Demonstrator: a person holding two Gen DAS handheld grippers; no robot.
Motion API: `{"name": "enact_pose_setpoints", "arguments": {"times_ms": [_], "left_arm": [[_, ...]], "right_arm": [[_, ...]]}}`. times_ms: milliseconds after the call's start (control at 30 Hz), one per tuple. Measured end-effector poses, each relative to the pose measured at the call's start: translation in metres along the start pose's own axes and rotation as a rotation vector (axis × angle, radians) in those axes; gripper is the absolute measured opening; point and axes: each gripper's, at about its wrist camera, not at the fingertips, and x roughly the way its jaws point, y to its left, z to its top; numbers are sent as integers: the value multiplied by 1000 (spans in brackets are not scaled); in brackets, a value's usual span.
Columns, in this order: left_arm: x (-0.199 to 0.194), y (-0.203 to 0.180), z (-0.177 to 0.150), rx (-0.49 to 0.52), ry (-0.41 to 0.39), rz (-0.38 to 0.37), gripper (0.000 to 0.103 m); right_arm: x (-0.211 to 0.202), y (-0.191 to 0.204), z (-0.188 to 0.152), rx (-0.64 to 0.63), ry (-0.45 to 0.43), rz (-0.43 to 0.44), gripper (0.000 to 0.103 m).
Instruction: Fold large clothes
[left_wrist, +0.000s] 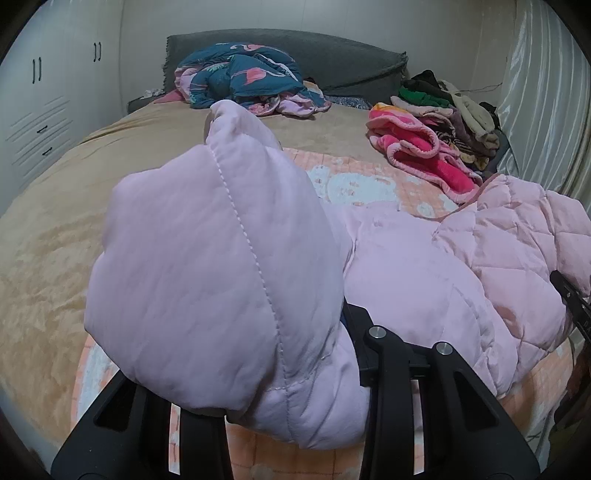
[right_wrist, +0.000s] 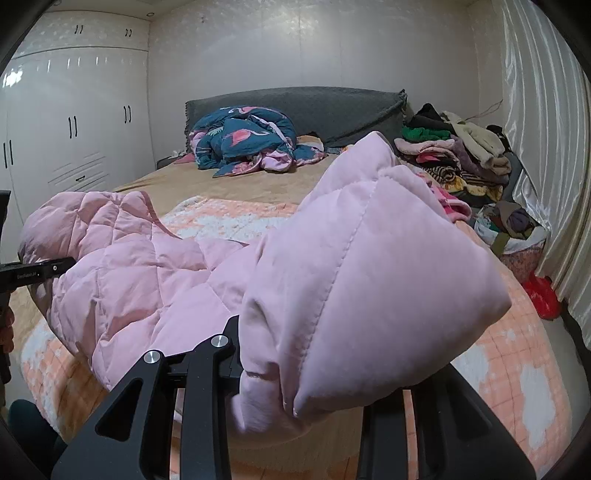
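A large pale pink quilted jacket (left_wrist: 424, 280) lies on the bed; it also shows in the right wrist view (right_wrist: 122, 266). My left gripper (left_wrist: 295, 373) is shut on one puffy end of the jacket (left_wrist: 207, 280) and holds it lifted in front of the camera. My right gripper (right_wrist: 295, 373) is shut on the other puffy end (right_wrist: 369, 280), also lifted. The fingertips of both are hidden by fabric. The right gripper's body (left_wrist: 572, 299) shows at the right edge of the left view. The left gripper's body (right_wrist: 37, 275) shows at the left edge of the right view.
The bed has a tan sheet (left_wrist: 74, 229) and an orange and white quilt (right_wrist: 517, 362). A blue flamingo duvet (left_wrist: 240, 74) lies by the grey headboard (right_wrist: 332, 107). A pile of clothes (right_wrist: 458, 158) sits at the right by the curtain (right_wrist: 543, 129). White wardrobes (right_wrist: 74, 122) stand on the left.
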Motion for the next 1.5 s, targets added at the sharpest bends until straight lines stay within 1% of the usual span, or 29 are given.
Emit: {"name": "enact_pose_setpoints", "arguments": {"times_ms": [367,500,667,900,1000,1033,1133,1167,1233,1300,1333,1367,1400,1467,1500], "left_arm": [[-2,2,-23,12,8,11,29],[-1,3,-30,10,15,14,30],[3,9,-38,-2,27,14,32],[7,11,-50,-25,41,20,34],[8,11,-54,-32,48,24,36],[9,11,-55,-34,49,25,37],[9,10,-59,-38,56,29,39],[8,10,-59,-39,56,29,39],[8,10,-60,-42,59,30,40],[9,10,-60,-47,65,32,43],[8,10,-61,-48,66,35,44],[7,10,-62,-48,68,38,45],[6,10,-62,-48,69,41,47],[5,11,-63,-54,73,42,50],[3,11,-64,-57,75,41,54]], "right_arm": [[1,-10,-8,40,35,1,31],[3,-21,-14,72,53,1,32],[12,-34,-27,145,99,-8,34],[34,-62,-44,321,184,-15,41],[44,-71,-55,398,227,-24,47],[49,-76,-60,438,250,-27,51],[55,-84,-73,520,276,-24,59],[55,-85,-76,533,278,-24,63],[56,-87,-79,550,286,-22,67],[54,-86,-81,562,294,-27,73],[53,-87,-81,566,299,-36,80],[51,-88,-82,569,301,-51,88],[48,-90,-84,573,300,-61,91],[42,-92,-88,580,297,-52,91],[40,-92,-89,578,296,-52,91]]}}
